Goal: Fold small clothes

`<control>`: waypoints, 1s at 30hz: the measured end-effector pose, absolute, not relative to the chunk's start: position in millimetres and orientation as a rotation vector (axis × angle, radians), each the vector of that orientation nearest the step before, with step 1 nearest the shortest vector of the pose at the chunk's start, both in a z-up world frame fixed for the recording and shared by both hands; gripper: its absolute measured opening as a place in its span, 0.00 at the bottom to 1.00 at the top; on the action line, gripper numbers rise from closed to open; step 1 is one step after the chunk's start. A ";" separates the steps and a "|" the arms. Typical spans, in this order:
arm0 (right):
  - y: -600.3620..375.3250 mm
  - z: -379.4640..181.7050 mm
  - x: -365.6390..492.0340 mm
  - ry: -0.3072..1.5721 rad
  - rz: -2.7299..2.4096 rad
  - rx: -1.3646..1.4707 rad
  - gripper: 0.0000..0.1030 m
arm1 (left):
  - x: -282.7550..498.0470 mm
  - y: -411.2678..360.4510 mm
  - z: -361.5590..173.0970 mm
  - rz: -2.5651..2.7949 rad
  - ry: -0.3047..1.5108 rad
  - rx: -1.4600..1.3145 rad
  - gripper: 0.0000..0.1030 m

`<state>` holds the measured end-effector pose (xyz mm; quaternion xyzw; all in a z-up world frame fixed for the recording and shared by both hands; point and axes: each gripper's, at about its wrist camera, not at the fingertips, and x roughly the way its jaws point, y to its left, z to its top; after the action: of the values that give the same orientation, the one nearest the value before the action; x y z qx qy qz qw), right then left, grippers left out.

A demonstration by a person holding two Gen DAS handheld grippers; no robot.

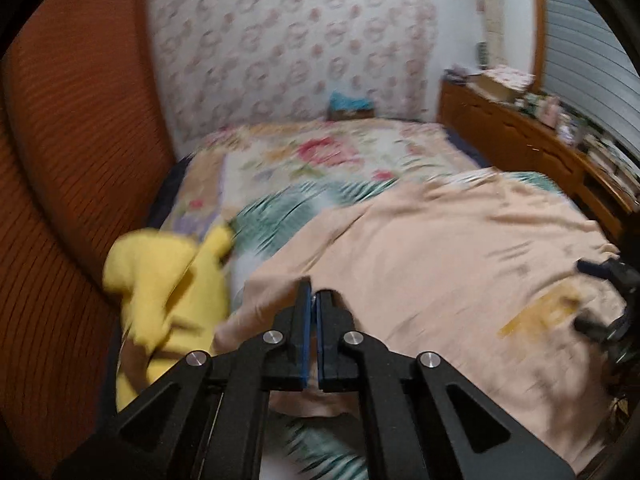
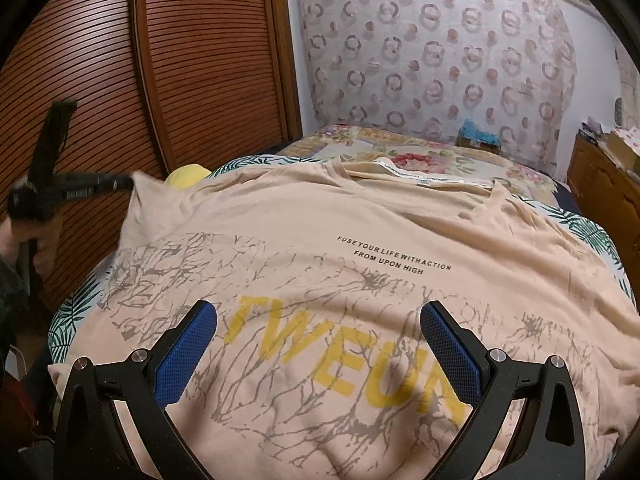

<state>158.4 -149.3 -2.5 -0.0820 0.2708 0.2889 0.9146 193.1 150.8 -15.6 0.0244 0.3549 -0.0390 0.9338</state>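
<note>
A peach T-shirt (image 2: 360,220) with yellow letters and a grey branch print lies spread face up on the bed. My left gripper (image 1: 314,296) is shut, its blue pads pinching the shirt's left sleeve edge (image 1: 272,280). In the right wrist view that left gripper (image 2: 116,181) holds the sleeve corner (image 2: 138,184) lifted off the bed. My right gripper (image 2: 318,320) hovers open over the printed chest, with nothing between its fingers (image 2: 188,356). In the left wrist view the right gripper (image 1: 600,292) shows at the far right edge.
A yellow plush toy (image 1: 168,280) lies left of the shirt by the bed's edge. Under the shirt is a leaf-print sheet (image 2: 76,308), and beyond it a floral blanket (image 1: 320,152). A louvred wooden door (image 2: 200,60) stands left, a cluttered dresser (image 1: 520,128) right.
</note>
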 end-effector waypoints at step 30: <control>-69.2 5.1 162.5 0.592 0.729 -0.259 0.98 | 175.4 176.3 -87.3 -0.111 0.907 0.010 0.56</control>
<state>162.5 -69.2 5.1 -0.1242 0.2842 0.3503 0.8838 175.4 176.3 -87.3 0.0048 0.4379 -0.0534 0.8974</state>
